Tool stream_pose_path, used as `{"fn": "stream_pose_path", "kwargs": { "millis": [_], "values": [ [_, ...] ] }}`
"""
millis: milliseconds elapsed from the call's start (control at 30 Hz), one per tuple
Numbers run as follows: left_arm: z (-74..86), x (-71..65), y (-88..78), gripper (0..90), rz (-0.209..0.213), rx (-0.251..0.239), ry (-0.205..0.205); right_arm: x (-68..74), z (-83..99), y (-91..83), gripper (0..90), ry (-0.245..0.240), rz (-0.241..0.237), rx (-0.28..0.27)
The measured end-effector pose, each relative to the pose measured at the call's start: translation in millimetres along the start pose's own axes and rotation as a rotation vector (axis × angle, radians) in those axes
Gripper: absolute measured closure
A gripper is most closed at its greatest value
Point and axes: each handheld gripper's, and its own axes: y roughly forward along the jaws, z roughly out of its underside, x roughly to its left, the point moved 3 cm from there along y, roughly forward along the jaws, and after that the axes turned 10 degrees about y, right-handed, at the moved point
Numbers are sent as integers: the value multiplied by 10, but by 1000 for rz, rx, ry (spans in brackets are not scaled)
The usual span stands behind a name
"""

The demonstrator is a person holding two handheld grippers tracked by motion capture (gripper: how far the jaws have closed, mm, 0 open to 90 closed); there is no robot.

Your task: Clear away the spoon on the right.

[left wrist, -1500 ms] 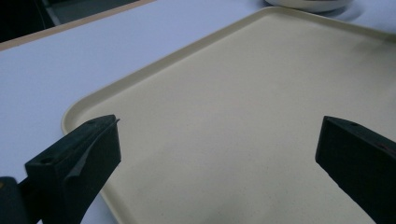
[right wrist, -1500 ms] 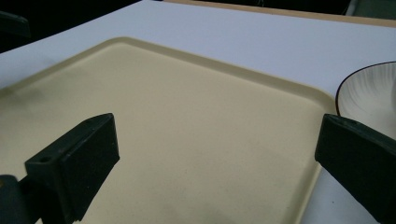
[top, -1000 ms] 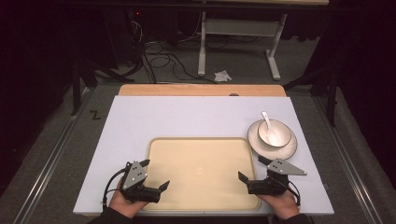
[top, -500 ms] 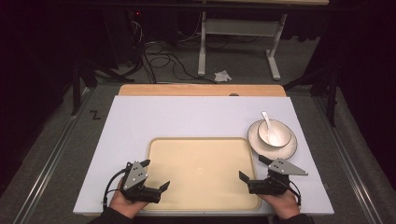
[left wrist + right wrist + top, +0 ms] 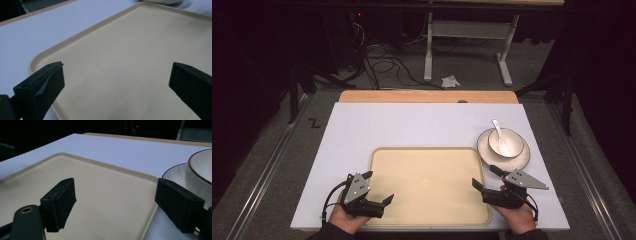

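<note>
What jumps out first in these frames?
The large beige plastic tray lies bare at the near middle of the white table. At its right far corner a white bowl with a white spoon sits on a white plate. The left gripper and right gripper hover open over the tray's near corners; the right's jaws have just been closing on nothing.

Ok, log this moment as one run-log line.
left gripper: open, empty, over tray | right gripper: open, empty, jaws just closing a little, at tray's right edge | bowl with spoon on plate, untouched
</note>
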Motion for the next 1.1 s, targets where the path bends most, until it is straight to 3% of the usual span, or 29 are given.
{"fn": "stream_pose_path", "kwargs": {
  "millis": [267, 300, 433, 533, 600, 667, 833, 900, 967, 1100],
  "values": [
    [3, 32, 2, 7, -6, -17, -25, -20, -63, -61, 290, -9, 35, -54],
    [4, 35, 2, 7, -7, -19, -27, -26, -89, -63, 339, -18, 66, -62],
    [-3, 27, -22, 7, -4, -32, -33, -27, -144, -40, 422, -4, 86, -56],
    [2, 35, -52, 2, 4, -33, -41, -37, -241, 2, 552, -9, 117, -37],
    [2, 43, -62, 2, 2, -38, -45, -50, -273, 12, 573, -10, 125, -35],
    [13, 71, -81, 2, 5, -44, -52, -130, -397, 39, 650, 11, 154, -29],
    [16, 83, -92, 2, 1, -46, -49, -212, -559, 48, 753, 4, 195, -31],
    [8, 76, -99, 2, -7, -53, -47, -312, -676, 68, 881, 0, 227, -17],
    [5, 63, -99, 2, -14, -54, -38, -354, -712, 78, 900, -5, 242, -13],
    [-9, 65, -99, 2, -28, -65, -31, -510, -823, 200, 900, -9, 284, 48]
  ]
}}
